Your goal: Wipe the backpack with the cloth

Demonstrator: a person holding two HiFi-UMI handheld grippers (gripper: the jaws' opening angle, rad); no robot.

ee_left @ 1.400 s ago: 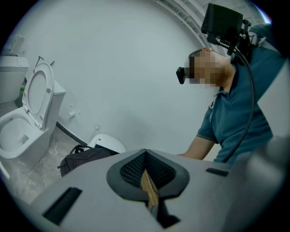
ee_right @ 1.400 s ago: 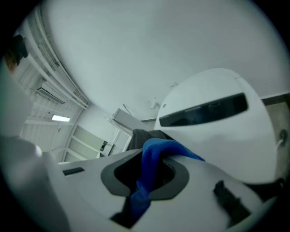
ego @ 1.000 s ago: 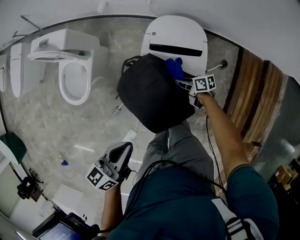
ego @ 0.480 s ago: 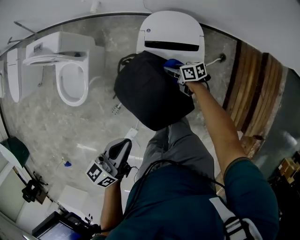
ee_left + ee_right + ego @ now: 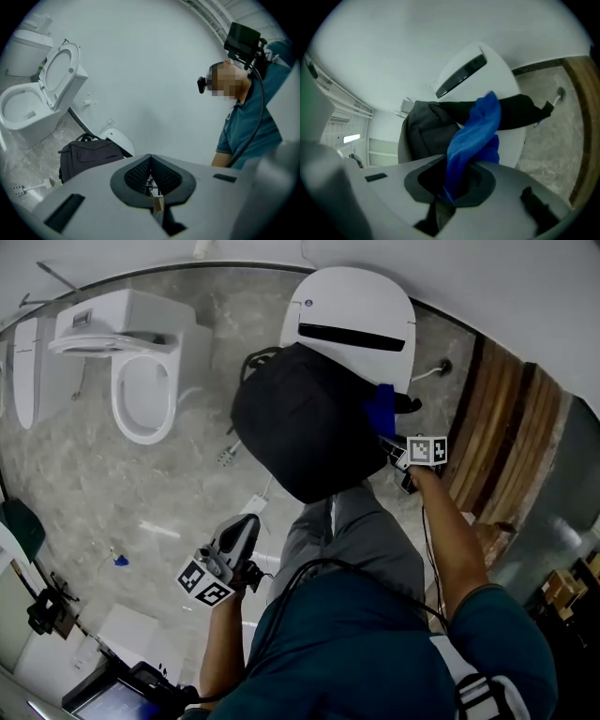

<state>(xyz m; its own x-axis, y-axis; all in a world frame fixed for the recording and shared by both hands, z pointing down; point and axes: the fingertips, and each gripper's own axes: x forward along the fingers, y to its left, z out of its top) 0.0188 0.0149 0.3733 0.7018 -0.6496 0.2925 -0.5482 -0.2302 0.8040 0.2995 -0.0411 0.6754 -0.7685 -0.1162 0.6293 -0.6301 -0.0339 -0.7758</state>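
Presently your right gripper [image 5: 392, 440] is clamped on the blue cloth [image 5: 380, 409], held against the right side of the backpack [image 5: 300, 423], which sits on the closed toilet lid [image 5: 352, 306], likely for easy reach. Your left gripper [image 5: 244, 531] hangs low and idle, jaws together on nothing; whether the cloth actually touches fabric is hard to tell
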